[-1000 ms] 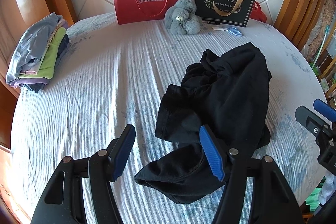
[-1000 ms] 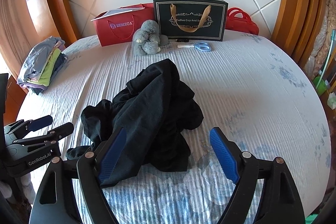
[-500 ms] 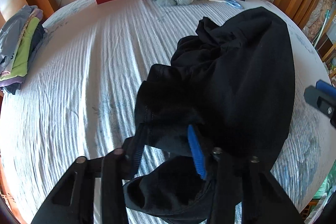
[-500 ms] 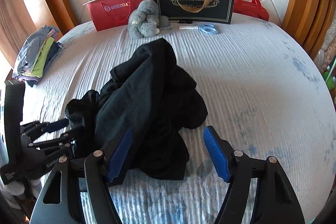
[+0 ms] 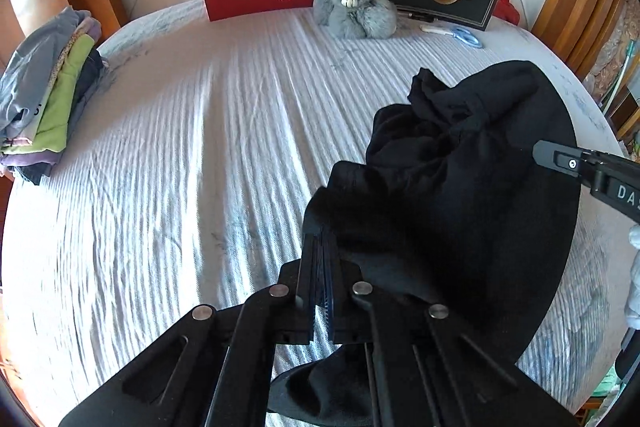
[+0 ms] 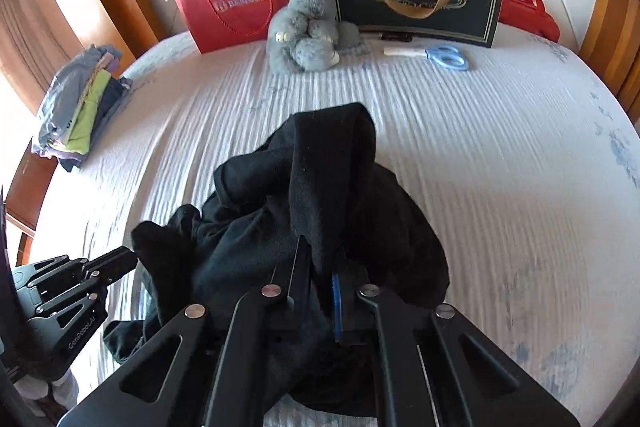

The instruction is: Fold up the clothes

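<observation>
The left gripper (image 5: pixel 320 267) is pressed together on an edge of the black garment (image 5: pixel 460 187), pinching a fold of cloth just ahead of its tips; the rest of the fabric bunches up to its right and forward. The garment sits crumpled in a heap on the bed (image 5: pixel 180 167), between the two grippers, with a peak of cloth standing up beyond them. The right gripper (image 6: pixel 320 267) is likewise closed on the garment (image 6: pixel 320 187), its blue pad showing beside a strip of black cloth that rises straight ahead of it.

The cloth looks soft, light and limp, with a slightly fleecy surface, so it will likely sag and drape from any hold and give no stiffness of its own. It should not slip much between ribbed pads, though a thin single layer could pull free under tension. Best holds, I judge, are hems, seams or corners, well apart, so the garment spreads flat. Which part each gripper has hold of cannot be told from the heap.
</observation>
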A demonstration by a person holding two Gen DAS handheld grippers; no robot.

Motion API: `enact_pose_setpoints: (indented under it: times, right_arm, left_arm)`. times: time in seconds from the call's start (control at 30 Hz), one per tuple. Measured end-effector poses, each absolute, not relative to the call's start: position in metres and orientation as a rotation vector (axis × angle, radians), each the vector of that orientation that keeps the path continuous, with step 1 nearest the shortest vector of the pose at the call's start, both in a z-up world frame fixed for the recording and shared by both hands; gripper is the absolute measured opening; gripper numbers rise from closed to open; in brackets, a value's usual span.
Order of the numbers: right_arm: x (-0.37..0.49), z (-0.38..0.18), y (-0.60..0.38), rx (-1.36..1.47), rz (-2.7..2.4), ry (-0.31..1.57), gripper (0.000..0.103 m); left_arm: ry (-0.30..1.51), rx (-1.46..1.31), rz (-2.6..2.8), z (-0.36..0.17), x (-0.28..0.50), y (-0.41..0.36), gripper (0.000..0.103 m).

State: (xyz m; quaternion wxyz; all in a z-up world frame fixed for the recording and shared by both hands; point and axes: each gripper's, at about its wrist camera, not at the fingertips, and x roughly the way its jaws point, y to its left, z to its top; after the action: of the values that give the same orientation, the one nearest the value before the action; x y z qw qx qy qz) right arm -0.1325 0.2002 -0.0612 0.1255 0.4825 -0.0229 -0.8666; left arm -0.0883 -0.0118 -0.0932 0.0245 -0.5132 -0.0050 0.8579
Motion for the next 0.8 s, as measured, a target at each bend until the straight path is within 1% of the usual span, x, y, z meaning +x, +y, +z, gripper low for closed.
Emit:
enact_pose_setpoints:
  times: [0.1, 0.13, 0.17, 0.23, 0.37, 0.43, 0.47, 0.53, 0.57, 0.6, 0.63, 0.77, 0.8]
  right_arm:
    - [-0.115, -0.04, 0.222, 1.357, -2.611, -0.094, 0.006]
    - [-0.106, -0.037, 0.232, 1.357, -2.64, -0.103, 0.006]
    - [-0.097, -0.035, 0.241, 1.37, -2.663, -0.109, 0.006]
    - [-0.082, -0.036, 0.258, 1.411, -2.694, -0.118, 0.006]
    - [-0.056, -0.044, 0.285, 1.478, -2.701, -0.131, 0.006]
    - [-0.05, -0.041, 0.29, 1.466, -2.693, -0.149, 0.008]
    - [-0.049, -0.038, 0.29, 1.448, -2.689, -0.16, 0.011]
    - [-0.052, -0.034, 0.29, 1.424, -2.679, -0.171, 0.034]
    - [-0.058, -0.034, 0.289, 1.421, -2.673, -0.167, 0.057]
    - [-0.064, -0.035, 0.288, 1.418, -2.667, -0.163, 0.071]
    - [-0.07, -0.035, 0.287, 1.415, -2.661, -0.159, 0.074]
    - [-0.094, -0.036, 0.282, 1.403, -2.636, -0.143, 0.075]
    - [-0.099, -0.036, 0.281, 1.4, -2.63, -0.139, 0.079]
  left_arm:
    - [-0.066, -1.531, 2.627, -0.082, -0.081, -0.011, 0.004]
    - [-0.064, -1.524, 2.618, -0.081, -0.079, -0.01, 0.012]
    - [-0.056, -1.52, 2.609, -0.081, -0.076, -0.008, 0.031]
    - [-0.042, -1.502, 2.593, -0.08, -0.07, -0.003, 0.049]
    - [-0.038, -1.485, 2.552, -0.083, -0.067, 0.015, 0.049]
    - [-0.029, -1.483, 2.537, -0.086, -0.069, 0.022, 0.051]
    - [-0.028, -1.489, 2.53, -0.087, -0.07, 0.025, 0.052]
    - [-0.031, -1.505, 2.517, -0.09, -0.072, 0.029, 0.055]
    - [-0.031, -1.515, 2.516, -0.092, -0.074, 0.03, 0.056]
    - [-0.03, -1.526, 2.515, -0.094, -0.075, 0.03, 0.056]
    - [-0.034, -1.537, 2.514, -0.097, -0.077, 0.03, 0.056]
    - [-0.055, -1.579, 2.508, -0.106, -0.083, 0.027, 0.059]
    - [-0.061, -1.59, 2.506, -0.109, -0.085, 0.025, 0.059]
